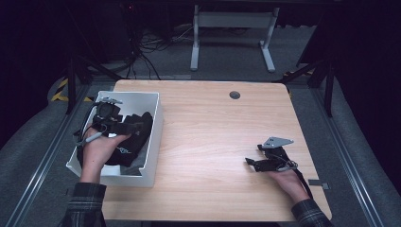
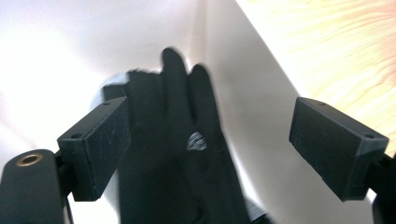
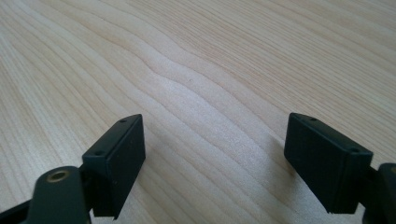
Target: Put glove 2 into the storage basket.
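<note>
High view first: left gripper (image 1: 126, 126) down inside the white bin (image 1: 153, 142) at the table's left edge, hovering right over a heap of black gloves (image 1: 137, 142). Over on the right, right gripper (image 1: 257, 163) parked low on the bare wooden table (image 1: 213, 132), well apart from the bin.

Left gripper view now: jaws spread wide, nothing between the pads yet. A black glove (image 2: 182, 154) lying straight below, its fingers pointing away toward the bin's white wall, a small pale logo on the back. Left pad already level with the glove's edge, right pad out over white bin floor.

Right gripper view: jaws wide apart too, holding nothing, just wood grain underneath.

Looks like a pick from the bin, judged from the pose alone. To do it cleanly: shift across so the glove sits midway between the pads, drop until the tips press into the fabric, then pinch a single fold near the palm rather than a loose finger. Lifting slowly and straight up should shake off any neighbouring glove clinging to it. Keeping clear of the bin wall matters as well.
</note>
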Motion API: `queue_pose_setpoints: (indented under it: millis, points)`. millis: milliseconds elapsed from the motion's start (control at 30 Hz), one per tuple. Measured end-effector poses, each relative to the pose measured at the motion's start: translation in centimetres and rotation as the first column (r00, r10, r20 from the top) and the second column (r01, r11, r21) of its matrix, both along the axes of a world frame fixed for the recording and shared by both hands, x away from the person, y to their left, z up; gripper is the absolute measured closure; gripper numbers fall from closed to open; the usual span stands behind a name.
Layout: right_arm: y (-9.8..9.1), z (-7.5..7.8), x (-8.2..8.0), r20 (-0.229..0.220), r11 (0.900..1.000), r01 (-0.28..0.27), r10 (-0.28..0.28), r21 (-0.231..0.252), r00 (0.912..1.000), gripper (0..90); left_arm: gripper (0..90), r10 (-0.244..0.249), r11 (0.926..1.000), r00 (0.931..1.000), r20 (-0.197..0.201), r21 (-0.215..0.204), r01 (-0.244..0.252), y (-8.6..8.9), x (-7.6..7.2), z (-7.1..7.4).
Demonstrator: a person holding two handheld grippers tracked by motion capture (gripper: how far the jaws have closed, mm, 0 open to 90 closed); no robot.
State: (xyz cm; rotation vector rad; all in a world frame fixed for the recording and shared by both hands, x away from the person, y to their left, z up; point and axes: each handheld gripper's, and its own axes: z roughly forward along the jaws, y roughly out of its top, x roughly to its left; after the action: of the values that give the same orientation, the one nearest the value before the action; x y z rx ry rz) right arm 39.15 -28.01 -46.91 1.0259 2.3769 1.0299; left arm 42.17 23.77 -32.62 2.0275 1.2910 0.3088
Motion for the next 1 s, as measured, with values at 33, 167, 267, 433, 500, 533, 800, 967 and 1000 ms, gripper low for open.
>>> queue_pose_setpoints:
  millis: [33, 167, 267, 433, 500, 533, 800, 967, 1000]
  points:
    - [0.0, 0.0, 0.0, 0.0, 1.0, 0.0, 0.0, 0.0, 1.0, 21.2, 14.3, -0.009, 1.0, 1.0, 0.004, -0.001, 0.009, -0.3, 0.0, 0.2]
    - [0.0, 0.0, 0.0, 0.0, 1.0, 0.0, 0.0, 0.0, 1.0, 21.2, 14.7, -0.052, 0.9985, 0.9983, 0.026, -0.017, 0.053, -2.1, -0.2, 0.9]
    - [0.0, 0.0, 0.0, 0.0, 1.0, 0.0, 0.0, 0.0, 1.0, 21.2, 14.7, -0.081, 0.9964, 0.996, 0.038, -0.022, 0.082, -3.5, -0.3, 1.2]
    - [0.0, 0.0, 0.0, 0.0, 1.0, 0.0, 0.0, -0.001, 1.0, 21.2, 14.4, -0.127, 0.9911, 0.9904, 0.054, -0.033, 0.129, -6.0, -0.5, 1.6]
    - [0.0, 0.0, 0.0, 0.0, 1.0, 0.0, 0.0, -0.001, 1.0, 21.2, 14.1, -0.151, 0.9876, 0.9869, 0.057, -0.034, 0.153, -7.1, -0.6, 1.6]
    - [0.0, 0.0, 0.0, 0.0, 1.0, 0.0, 0.0, -0.001, 1.0, 21.1, 13.6, -0.162, 0.9859, 0.9851, 0.059, -0.035, 0.164, -7.5, -0.6, 1.6]
    - [0.0, 0.0, 0.0, 0.0, 1.0, 0.0, 0.0, -0.001, 1.0, 21.1, 12.2, -0.23, 0.9712, 0.9705, 0.071, -0.046, 0.234, -11.2, -1.0, 1.2]
    - [0.0, 0.0, 0.0, 0.001, 1.0, 0.0, 0.0, -0.001, 1.0, 21.1, 13.1, -0.286, 0.9561, 0.955, 0.076, -0.042, 0.29, -14.4, -1.7, 0.2]
    - [0.0, 0.0, 0.0, 0.0, 1.0, 0.0, 0.0, -0.001, 1.0, 21.1, 13.1, -0.29, 0.9552, 0.9539, 0.078, -0.039, 0.293, -15.0, -1.9, -0.1]
